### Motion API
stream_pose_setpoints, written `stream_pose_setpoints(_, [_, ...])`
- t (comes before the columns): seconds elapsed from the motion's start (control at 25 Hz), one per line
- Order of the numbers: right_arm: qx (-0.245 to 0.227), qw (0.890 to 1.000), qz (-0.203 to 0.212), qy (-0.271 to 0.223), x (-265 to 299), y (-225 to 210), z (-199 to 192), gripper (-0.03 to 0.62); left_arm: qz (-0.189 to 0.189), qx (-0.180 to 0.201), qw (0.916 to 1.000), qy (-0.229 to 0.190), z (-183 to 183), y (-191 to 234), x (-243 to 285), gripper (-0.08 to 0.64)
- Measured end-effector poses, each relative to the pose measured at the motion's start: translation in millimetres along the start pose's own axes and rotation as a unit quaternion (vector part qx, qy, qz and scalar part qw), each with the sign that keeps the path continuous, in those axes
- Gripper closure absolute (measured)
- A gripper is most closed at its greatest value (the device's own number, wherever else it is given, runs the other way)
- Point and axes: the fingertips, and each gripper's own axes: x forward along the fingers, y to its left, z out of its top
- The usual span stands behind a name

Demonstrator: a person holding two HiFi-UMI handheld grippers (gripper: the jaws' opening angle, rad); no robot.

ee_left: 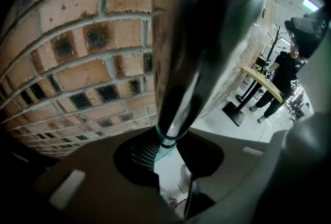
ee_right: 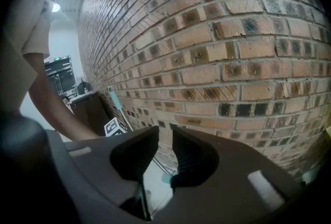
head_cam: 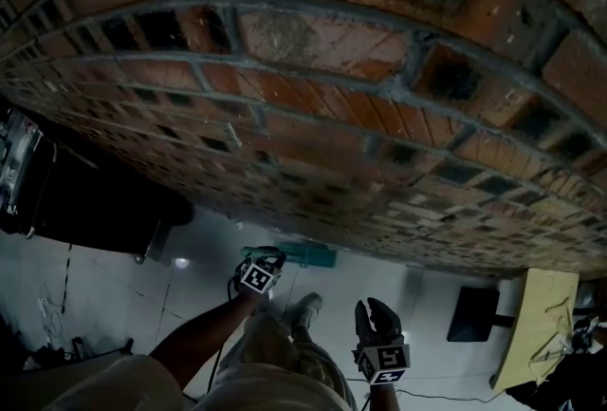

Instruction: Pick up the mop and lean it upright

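Note:
The mop's dark metal handle (ee_left: 191,47) fills the left gripper view and runs down between the jaws to a teal collar (ee_left: 166,140). My left gripper (ee_left: 168,141) is shut on that handle. In the head view the left gripper (head_cam: 264,255) is low by the brick wall, just above the teal mop head (head_cam: 305,254) on the floor. My right gripper (head_cam: 377,309) hangs to its right, apart from the mop. In the right gripper view its jaws (ee_right: 165,137) stand a narrow gap apart with nothing between them. The thin teal-topped handle (ee_right: 118,108) slants ahead of them.
A red brick wall (head_cam: 313,96) rises straight ahead. A dark cabinet (head_cam: 85,200) stands at the left. A pale table (head_cam: 541,324) on a black base (head_cam: 472,314) stands at the right, and a person (ee_left: 282,80) stands beside it. The floor (head_cam: 190,276) is white.

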Motion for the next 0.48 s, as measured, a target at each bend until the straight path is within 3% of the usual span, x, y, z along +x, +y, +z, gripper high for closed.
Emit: stream_pose_setpoints(0.48, [-0.005, 0.999, 0.000, -0.042, -18.2, 6.2, 26.3, 0.509, -0.010, 0.023, 0.9958, -0.088, 67.2, -33.5, -81.2, 0.439])
